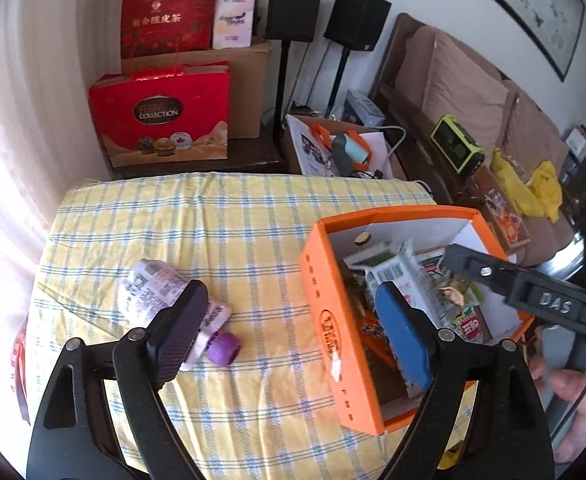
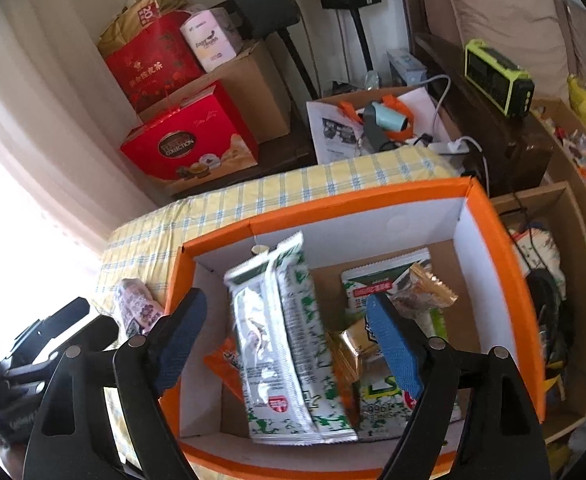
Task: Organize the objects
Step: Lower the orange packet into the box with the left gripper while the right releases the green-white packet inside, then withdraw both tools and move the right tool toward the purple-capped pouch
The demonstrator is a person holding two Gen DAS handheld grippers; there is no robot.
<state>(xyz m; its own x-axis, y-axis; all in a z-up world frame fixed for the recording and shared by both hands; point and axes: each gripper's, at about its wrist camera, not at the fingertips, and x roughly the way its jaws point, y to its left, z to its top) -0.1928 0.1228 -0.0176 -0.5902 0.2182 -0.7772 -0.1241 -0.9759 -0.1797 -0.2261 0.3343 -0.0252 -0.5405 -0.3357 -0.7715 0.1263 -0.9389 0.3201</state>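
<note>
The left gripper [image 1: 293, 324] is pointing steeply down with its jaws standing wide, nothing pressed between the pads: one finger is hanging over the tablecloth left of the orange box [image 1: 325, 320], the other inside the box. The right gripper [image 2: 289, 344] is tilting down over the same box, jaws wide and clamping nothing, both fingers reaching above its interior. In the left wrist view, bare fingers [image 1: 573, 384] are curling just right of the box.
</note>
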